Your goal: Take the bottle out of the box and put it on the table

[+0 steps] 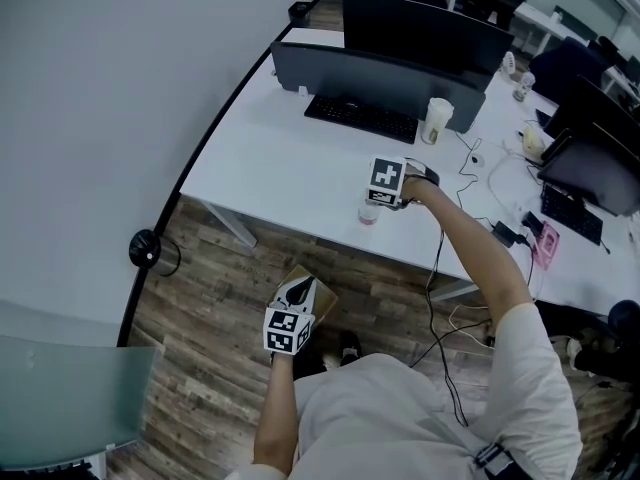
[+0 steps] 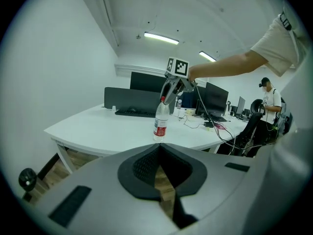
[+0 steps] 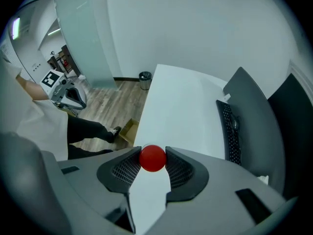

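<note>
One bottle (image 2: 160, 124) looks set on the tabletop (image 1: 290, 168), its cap (image 3: 153, 158) pinched by the right hand-held gripper (image 1: 374, 199); next, let go. Left hand-held gripper (image 2: 159, 148) is closed, empty.

The bottle (image 1: 369, 211) stands on the table (image 1: 290, 173) near its front edge; the keyboard (image 1: 360, 118) lies farther back on it; the box (image 1: 325, 298) sits on the floor (image 1: 210, 288) before it; a bin (image 1: 298, 11), seemingly, stands past its far end.

No words, numbers or brand names can be read. The bottle (image 2: 160, 112) carries a red label (image 2: 159, 128), its print too small to make out. The right marker cube (image 1: 386, 178) and left marker cube (image 1: 288, 330) show only black-and-white square patterns.
</note>
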`<state>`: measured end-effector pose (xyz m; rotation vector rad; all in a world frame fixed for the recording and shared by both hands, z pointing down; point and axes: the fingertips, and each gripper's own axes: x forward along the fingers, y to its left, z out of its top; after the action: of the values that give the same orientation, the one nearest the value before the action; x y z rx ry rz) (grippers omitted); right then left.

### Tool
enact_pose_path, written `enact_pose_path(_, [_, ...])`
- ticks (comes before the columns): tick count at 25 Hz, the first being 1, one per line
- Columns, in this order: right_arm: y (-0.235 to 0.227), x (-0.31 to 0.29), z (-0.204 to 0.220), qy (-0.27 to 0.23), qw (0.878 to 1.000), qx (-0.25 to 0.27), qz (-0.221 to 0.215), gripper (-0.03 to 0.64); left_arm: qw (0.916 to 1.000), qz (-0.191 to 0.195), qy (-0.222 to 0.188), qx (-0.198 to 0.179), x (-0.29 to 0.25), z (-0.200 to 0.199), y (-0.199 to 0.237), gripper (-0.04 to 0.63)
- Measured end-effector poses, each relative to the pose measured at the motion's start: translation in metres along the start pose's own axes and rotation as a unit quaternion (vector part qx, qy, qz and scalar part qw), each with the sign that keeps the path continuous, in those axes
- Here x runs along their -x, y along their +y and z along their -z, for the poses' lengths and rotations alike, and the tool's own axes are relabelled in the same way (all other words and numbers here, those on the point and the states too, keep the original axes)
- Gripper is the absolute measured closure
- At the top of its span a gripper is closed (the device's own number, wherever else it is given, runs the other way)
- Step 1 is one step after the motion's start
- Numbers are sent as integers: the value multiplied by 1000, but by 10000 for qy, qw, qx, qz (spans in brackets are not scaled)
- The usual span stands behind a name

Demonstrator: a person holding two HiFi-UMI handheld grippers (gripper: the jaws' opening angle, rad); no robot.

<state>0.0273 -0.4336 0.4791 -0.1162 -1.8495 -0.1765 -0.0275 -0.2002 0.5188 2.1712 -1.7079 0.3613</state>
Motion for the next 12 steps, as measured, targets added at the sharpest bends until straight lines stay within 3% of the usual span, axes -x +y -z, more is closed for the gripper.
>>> enact_pose_path(4, [-9, -1, -3, -596, 9964, -595, 92, 433, 9999, -79, -70, 76, 4, 0, 2, 581])
enact_pose_path(6, [-12, 0, -4, -1126, 9881, -1026, 214, 431, 9997, -122, -106, 184, 5, 2, 0, 581])
enact_pose_path(8, [-15, 2, -4, -1827, 9706, -1506, 437, 430, 9990, -172, -194, 356, 6, 2, -3, 581])
enact_pose_path(12, [-20, 10, 0, -3095, 9184, -2251, 1001, 430, 9968, -240, -361, 671, 8, 1, -6, 581])
